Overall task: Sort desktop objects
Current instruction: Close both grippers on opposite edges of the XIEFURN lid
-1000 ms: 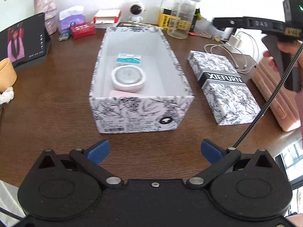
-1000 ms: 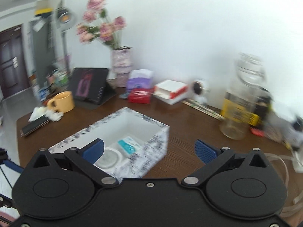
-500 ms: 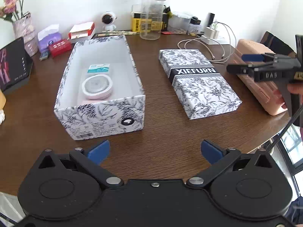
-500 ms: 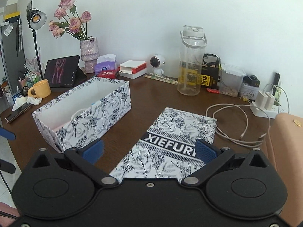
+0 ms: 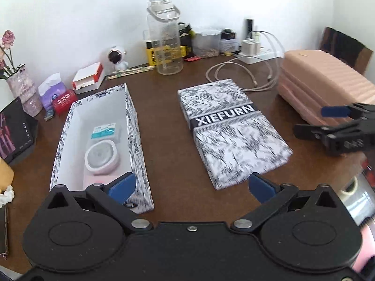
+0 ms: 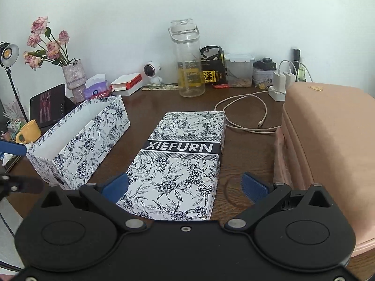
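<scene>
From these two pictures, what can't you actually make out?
- Pink item at the near end of the open box: left view, mostly hidden by the left gripper.
- Box contents: right view, hidden by its wall.
- Lid near edge: right view, behind the right gripper.
- Teal packet print: too small.

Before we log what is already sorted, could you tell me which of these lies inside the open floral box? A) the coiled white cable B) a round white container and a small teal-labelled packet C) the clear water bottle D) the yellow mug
B: in the left wrist view the open floral box holds a round white container and a teal-labelled packet on its floor.
</scene>
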`<state>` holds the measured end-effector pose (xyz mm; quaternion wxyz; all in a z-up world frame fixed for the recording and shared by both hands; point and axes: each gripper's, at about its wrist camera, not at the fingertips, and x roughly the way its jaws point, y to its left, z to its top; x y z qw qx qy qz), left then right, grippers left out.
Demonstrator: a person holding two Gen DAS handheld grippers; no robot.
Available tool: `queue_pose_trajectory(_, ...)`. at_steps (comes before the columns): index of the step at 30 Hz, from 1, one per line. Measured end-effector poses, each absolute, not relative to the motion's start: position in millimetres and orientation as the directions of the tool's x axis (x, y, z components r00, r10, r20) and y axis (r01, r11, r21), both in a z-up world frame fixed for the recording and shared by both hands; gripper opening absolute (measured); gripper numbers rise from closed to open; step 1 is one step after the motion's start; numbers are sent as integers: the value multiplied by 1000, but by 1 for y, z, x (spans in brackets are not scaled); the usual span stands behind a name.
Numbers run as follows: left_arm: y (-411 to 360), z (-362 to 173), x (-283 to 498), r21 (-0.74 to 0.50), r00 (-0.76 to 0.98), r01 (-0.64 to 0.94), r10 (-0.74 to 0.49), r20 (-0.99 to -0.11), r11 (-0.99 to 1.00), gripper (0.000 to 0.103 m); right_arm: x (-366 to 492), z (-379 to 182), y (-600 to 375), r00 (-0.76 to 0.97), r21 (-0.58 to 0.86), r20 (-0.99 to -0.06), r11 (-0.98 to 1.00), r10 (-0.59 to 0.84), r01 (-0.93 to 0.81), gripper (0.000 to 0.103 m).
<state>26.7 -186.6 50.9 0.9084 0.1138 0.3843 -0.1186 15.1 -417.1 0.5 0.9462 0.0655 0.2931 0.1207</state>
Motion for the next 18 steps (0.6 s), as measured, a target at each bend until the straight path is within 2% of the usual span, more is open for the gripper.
queue_pose_trajectory(2,-196,48,53,118,678,279,-109,-727,953,103,26,3,-421,798,220,-538,959,274,-181,103)
queue_pose_trajectory(5,-211,40,95,116,677,238,-79,-732,964,94,54,-1,-426,787,273,-550,951,278,-145,103)
queue_pose_trajectory(9,-229,18,151,82,608,216,-68,-791,973,61,110,-16,-432,756,314,-604,947,253,-66,94)
queue_pose_trajectory(10,-232,13,164,65,584,210,-72,-809,975,52,125,-21,-434,748,323,-618,946,242,-40,89)
queue_pose_trajectory(12,-240,4,183,60,553,215,-71,-830,975,42,147,-31,-439,725,353,-643,936,246,-4,83)
queue_pose_trajectory(16,-235,-11,209,23,456,181,-63,-888,983,35,180,-54,-448,653,451,-696,890,299,73,79)
queue_pose_trajectory(18,-225,-17,220,-1,399,154,-63,-915,988,35,188,-61,-446,611,462,-727,881,314,97,79)
